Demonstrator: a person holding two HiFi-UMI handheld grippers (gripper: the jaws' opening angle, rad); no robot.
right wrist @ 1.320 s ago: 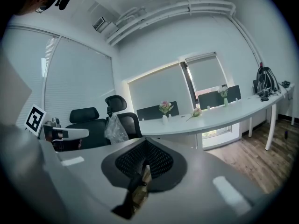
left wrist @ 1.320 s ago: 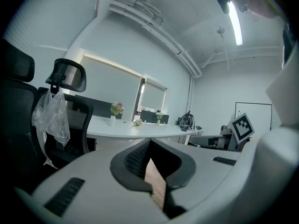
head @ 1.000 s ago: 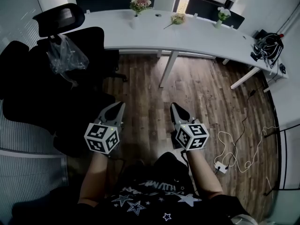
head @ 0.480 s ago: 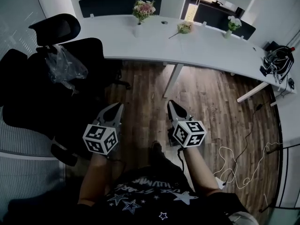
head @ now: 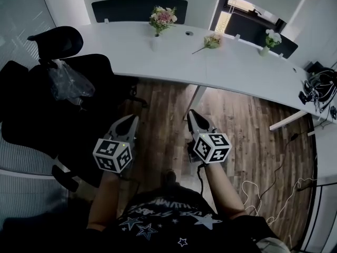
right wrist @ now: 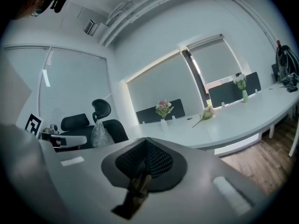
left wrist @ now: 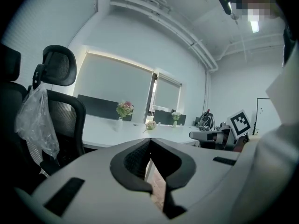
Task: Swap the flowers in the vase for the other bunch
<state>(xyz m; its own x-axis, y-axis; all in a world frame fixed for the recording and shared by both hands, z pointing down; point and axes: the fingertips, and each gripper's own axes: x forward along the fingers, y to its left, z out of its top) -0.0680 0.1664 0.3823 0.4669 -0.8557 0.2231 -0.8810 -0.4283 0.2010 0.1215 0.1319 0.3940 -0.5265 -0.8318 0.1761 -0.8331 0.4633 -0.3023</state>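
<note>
A white vase (head: 154, 41) with a pink and white bunch of flowers (head: 162, 17) stands on the long white desk (head: 174, 62) at the far side. A second bunch (head: 212, 40) lies flat on the desk to its right, stem pointing left. Both show small in the left gripper view, the flowers in the vase (left wrist: 124, 108) and the loose bunch (left wrist: 150, 124), and in the right gripper view, the flowers in the vase (right wrist: 164, 108) and the loose bunch (right wrist: 207, 113). My left gripper (head: 130, 120) and right gripper (head: 192, 115) hang over the wooden floor, well short of the desk, both shut and empty.
Black office chairs (head: 63, 88) stand at the left, one with a clear plastic bag (head: 67, 80) hung on it. A small vase with white flowers (head: 270, 39) sits far right on the desk. Cables (head: 321, 86) pile at the right end, and cords trail on the floor (head: 274, 178).
The desk and flowers have come nearer and shifted right in the head view as the person walks forward. Both grippers stay shut in front of the body.
</note>
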